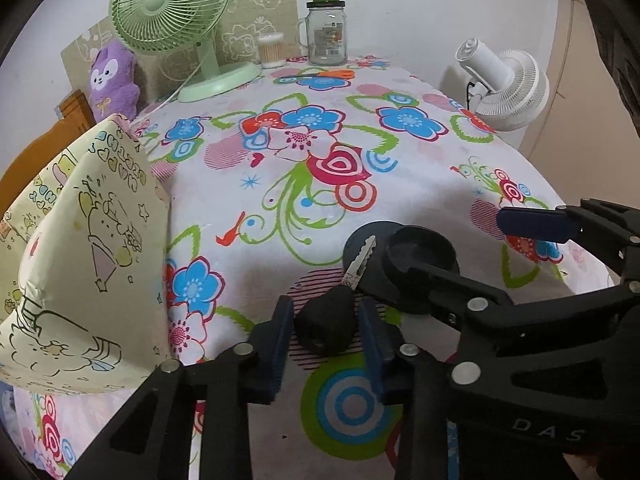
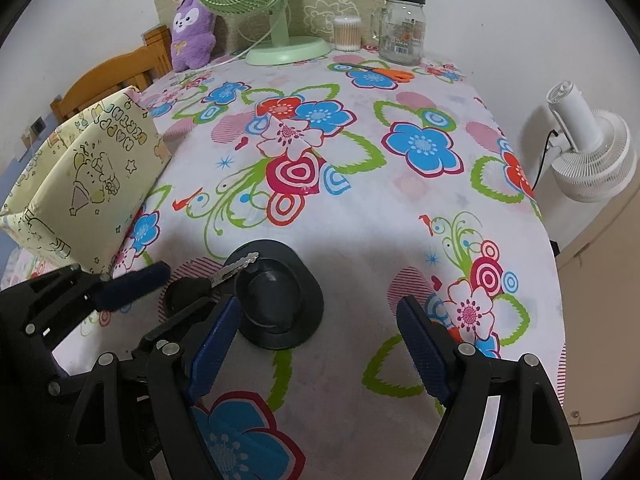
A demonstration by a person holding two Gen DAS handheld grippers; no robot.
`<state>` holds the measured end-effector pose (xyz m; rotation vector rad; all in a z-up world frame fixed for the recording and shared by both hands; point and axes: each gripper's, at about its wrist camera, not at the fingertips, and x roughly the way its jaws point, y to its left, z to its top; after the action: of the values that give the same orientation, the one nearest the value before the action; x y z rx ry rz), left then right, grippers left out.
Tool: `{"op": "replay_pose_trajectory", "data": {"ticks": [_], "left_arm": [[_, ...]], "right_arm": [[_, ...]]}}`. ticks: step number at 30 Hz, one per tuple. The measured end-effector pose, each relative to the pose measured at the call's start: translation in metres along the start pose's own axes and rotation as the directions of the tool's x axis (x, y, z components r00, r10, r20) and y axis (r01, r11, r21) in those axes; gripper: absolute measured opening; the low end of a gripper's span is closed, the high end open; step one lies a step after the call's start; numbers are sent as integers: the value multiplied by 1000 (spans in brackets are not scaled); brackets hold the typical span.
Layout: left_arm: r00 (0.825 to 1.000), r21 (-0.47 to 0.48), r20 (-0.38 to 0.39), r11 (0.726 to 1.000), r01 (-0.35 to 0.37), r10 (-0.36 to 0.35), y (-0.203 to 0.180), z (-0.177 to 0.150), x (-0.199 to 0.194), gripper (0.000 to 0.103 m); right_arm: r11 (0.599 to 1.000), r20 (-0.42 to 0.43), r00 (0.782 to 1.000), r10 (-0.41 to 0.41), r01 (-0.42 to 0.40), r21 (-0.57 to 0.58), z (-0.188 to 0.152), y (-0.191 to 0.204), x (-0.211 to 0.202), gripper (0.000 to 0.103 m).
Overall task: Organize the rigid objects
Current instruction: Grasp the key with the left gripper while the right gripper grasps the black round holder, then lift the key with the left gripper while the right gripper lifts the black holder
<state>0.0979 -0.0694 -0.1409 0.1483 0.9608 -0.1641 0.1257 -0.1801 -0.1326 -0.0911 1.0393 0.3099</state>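
left gripper (image 1: 326, 330): pinching black key (image 1: 325, 326) head
right gripper (image 2: 318, 354): spread, empty
black dish (image 2: 276, 300): near table (image 2: 360, 380) front edge, key blade on rim
gift box (image 2: 86, 184): left edge, contents hidden

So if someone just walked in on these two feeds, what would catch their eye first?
Probably the loud flowered tablecloth covering the whole table. Next, up front, the left gripper shut on the black head of a key, whose blade rests on a black round lid, with the right gripper open beside it. At the back, the green desk fan stands out.
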Motion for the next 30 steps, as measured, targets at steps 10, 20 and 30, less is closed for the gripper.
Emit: {"op": "replay_pose_trajectory", "data": {"ticks": [10,20,30], "left_arm": [[999,-37,-5,999,-36,36,10,-7,-5,32],[997,-91,-5,993,-73,73,24,-14,-8,32],[996,-79,7,993,-88,89,19,-10,-4,32]], "right_arm": [[1000,0,1000,15,-15,-23,1,8,-1,83],[1000,-11,1000,23,-24,-14,3,18,11,74],[1000,-3,1000,27,-26,13,3,17,15,52]]}}
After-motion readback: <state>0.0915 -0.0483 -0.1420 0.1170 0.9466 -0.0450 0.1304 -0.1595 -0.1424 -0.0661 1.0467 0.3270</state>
